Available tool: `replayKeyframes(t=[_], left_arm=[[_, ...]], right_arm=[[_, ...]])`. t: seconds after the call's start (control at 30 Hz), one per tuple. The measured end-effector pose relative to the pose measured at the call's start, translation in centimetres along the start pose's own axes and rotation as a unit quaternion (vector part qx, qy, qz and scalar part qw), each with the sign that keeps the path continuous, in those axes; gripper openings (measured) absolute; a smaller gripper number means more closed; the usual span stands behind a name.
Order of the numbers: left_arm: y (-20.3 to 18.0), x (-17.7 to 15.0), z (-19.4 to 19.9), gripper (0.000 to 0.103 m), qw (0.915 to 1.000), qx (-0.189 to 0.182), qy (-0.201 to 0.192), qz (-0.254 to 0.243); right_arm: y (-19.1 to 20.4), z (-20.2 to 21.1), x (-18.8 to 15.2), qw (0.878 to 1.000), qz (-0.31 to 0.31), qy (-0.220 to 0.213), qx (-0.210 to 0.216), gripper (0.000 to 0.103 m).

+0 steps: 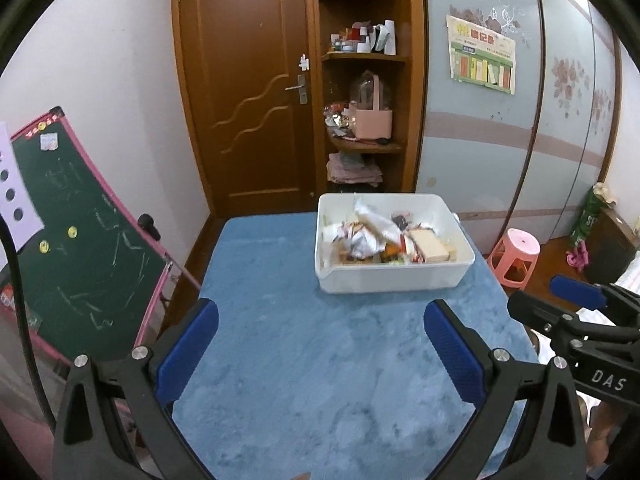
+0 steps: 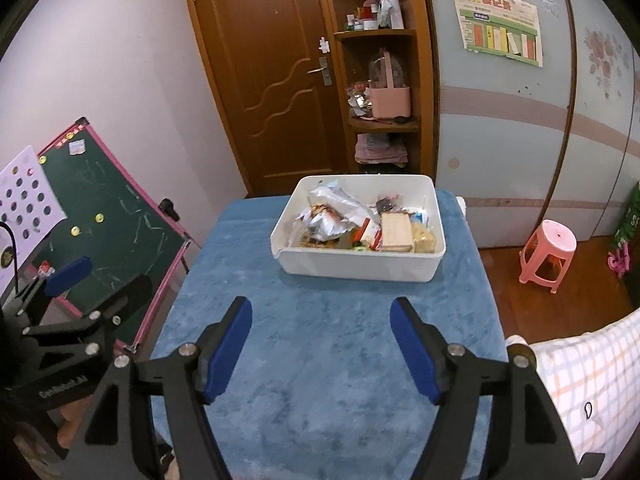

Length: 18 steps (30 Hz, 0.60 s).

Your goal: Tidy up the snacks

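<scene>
- Blue pads face each other across bare cloth: my left gripper [image 1: 320,348] stands wide apart with nothing between its fingers, angled down over the near end of the table.
- My right gripper [image 2: 321,346] is parted too, a little narrower than the left, and holds nothing; it hangs beside the left one, each showing at the edge of the other's camera.
- Under both lies the blue plush cloth [image 1: 288,280] that covers the table.
- At the far end of that cloth sits the white bin [image 2: 360,266], well apart from either gripper.
- Inside it the snacks [image 2: 352,224] lie heaped: crumpled silver and clear wrappers to the left, a tan block-shaped pack [image 2: 396,232] to the right.
- Beyond, I see a brown door [image 1: 248,88], corner shelves [image 1: 364,56], a green chalkboard [image 1: 80,248] at left and a pink stool [image 2: 548,254] at right.
</scene>
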<state>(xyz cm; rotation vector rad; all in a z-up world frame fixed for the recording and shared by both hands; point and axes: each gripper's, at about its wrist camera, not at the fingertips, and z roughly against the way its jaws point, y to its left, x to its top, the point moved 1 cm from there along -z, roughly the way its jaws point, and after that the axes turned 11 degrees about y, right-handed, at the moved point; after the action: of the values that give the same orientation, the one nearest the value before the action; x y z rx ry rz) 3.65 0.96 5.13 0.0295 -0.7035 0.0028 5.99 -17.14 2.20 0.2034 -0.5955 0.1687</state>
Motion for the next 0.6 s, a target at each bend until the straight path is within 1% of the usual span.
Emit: replayKeyframes(t=[0.1, 0.27, 0.33, 0.4, 0.47, 0.6], left_arm=[[0.5, -1.4, 0.4, 0.102, 0.9999, -0.005, 0.01, 0.01], [1.1, -3.3, 0.5, 0.102, 0.9991, -0.007, 0.034, 0.026], [1.3, -4.1, 0.7, 0.102, 0.9988, -0.007, 0.036, 0.031], [1.2, -4.6, 0.8, 0.102, 0.9989, 0.0, 0.033, 0.035], [1.1, -5.1, 0.8, 0.102, 0.9988, 0.01, 0.033, 0.035], [0.9, -5.6, 0.4, 0.102, 0.9985, 0.009, 0.04, 0.036]], right_arm=[[0.8, 0.5, -1.2, 1.0, 0.004, 0.002, 0.001, 0.073], [1.6, 0.9, -3.2, 1.0, -0.001, 0.005, -0.01, 0.073], [1.6, 0.8, -3.9, 1.0, -0.005, 0.014, -0.011, 0.073], [1.4, 0.8, -4.6, 1.0, -0.012, 0.02, -0.003, 0.074], [1.4, 1.0, -5.3, 1.0, -0.018, 0.015, 0.007, 0.074], [1.7, 1.2, -6.0, 1.0, -0.019, 0.011, 0.011, 0.074]])
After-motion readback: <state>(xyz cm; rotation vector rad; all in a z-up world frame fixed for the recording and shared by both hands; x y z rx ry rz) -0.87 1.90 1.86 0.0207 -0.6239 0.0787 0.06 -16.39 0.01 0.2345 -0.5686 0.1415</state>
